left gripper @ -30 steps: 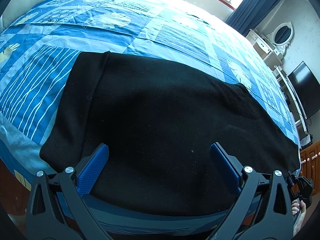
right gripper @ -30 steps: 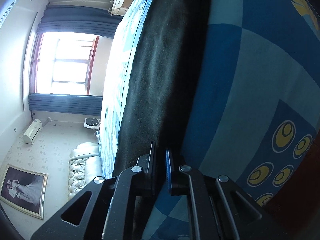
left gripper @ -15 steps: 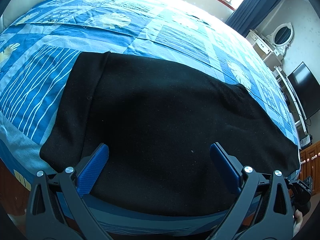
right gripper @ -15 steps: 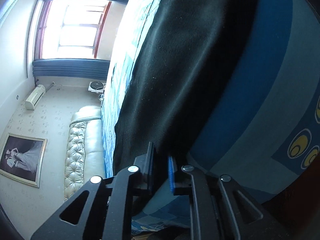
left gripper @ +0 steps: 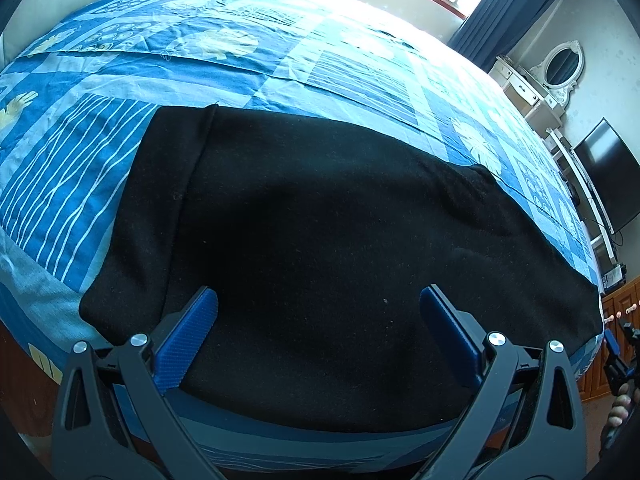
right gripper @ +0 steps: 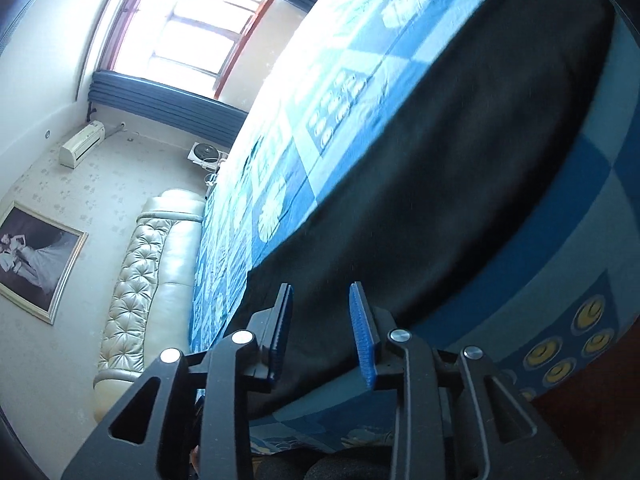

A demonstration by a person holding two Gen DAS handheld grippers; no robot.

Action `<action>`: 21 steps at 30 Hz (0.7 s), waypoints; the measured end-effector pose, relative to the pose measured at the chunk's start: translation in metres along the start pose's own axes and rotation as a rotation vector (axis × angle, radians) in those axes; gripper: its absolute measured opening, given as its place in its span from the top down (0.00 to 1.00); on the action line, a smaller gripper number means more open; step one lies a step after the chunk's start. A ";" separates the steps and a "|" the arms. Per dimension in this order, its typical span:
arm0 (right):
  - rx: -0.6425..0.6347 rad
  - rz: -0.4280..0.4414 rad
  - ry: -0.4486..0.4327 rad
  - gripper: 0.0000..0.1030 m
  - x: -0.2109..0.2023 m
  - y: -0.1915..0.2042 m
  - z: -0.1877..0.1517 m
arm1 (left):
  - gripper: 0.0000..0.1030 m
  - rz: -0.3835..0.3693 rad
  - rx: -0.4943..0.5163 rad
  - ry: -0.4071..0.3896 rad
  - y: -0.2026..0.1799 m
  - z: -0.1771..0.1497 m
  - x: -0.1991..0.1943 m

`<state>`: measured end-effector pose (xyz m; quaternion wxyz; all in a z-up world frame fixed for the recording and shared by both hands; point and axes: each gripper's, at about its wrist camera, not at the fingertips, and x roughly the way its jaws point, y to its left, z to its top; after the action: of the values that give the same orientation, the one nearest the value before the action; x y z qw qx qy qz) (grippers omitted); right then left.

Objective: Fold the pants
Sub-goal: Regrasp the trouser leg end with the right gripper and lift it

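Black pants [left gripper: 320,220] lie flat across the near side of a blue patchwork bedspread [left gripper: 240,48], waistband end at the left. My left gripper [left gripper: 318,294] hovers over their near edge, jaws wide open and holding nothing. In the right wrist view the pants [right gripper: 440,180] stretch away along the bed. My right gripper [right gripper: 320,292] hangs just above their near end with its jaws opening; the pads do not press on the cloth, which shows in the gap beneath them. The right gripper [left gripper: 620,344] also peeks in at the far right of the left wrist view, off the bed's corner, with a person's hand below it.
The bed's front edge drops off right under both grippers. A cream tufted headboard [right gripper: 136,280] stands at the far end, with a bright window [right gripper: 180,32] beyond. A white dresser with an oval mirror [left gripper: 560,68], a dark TV [left gripper: 608,176] and a wooden cabinet [left gripper: 616,304] line the right wall.
The right gripper was shut on the pants' end; now its jaws have parted, the cloth is let go, and the gripper has lifted and rolled. The left gripper has stayed still.
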<state>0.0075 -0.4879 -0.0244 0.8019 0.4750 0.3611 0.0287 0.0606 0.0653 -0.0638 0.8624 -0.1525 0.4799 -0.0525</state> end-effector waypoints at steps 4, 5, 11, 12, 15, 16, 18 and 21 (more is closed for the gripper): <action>-0.058 -0.065 -0.039 0.42 -0.050 -0.021 0.070 | 0.02 -0.002 0.011 -0.002 0.000 -0.001 0.000; -0.070 -0.095 -0.052 0.42 -0.062 -0.030 0.084 | 0.02 -0.003 0.016 -0.003 -0.001 -0.001 0.000; -0.024 -0.257 -0.083 0.38 -0.106 -0.105 0.151 | 0.02 -0.003 0.054 -0.012 -0.002 -0.004 0.000; -0.008 -0.275 -0.085 0.38 -0.108 -0.118 0.157 | 0.02 -0.004 0.055 -0.015 -0.002 -0.004 0.000; 0.043 -0.280 -0.069 0.38 -0.113 -0.159 0.173 | 0.02 -0.010 0.051 -0.020 -0.001 -0.004 -0.001; 0.052 -0.277 -0.050 0.38 -0.108 -0.167 0.178 | 0.02 -0.012 0.050 -0.021 -0.001 -0.004 -0.001; 0.057 -0.283 -0.019 0.38 -0.100 -0.181 0.184 | 0.02 -0.018 0.051 -0.022 0.000 -0.004 -0.001; 0.058 -0.285 0.009 0.38 -0.089 -0.197 0.189 | 0.02 -0.022 0.064 -0.021 0.000 -0.005 -0.002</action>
<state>-0.0017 -0.7703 -0.0747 0.7823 0.4417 0.4293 -0.0935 0.0553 0.0644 -0.0646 0.8713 -0.1304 0.4670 -0.0755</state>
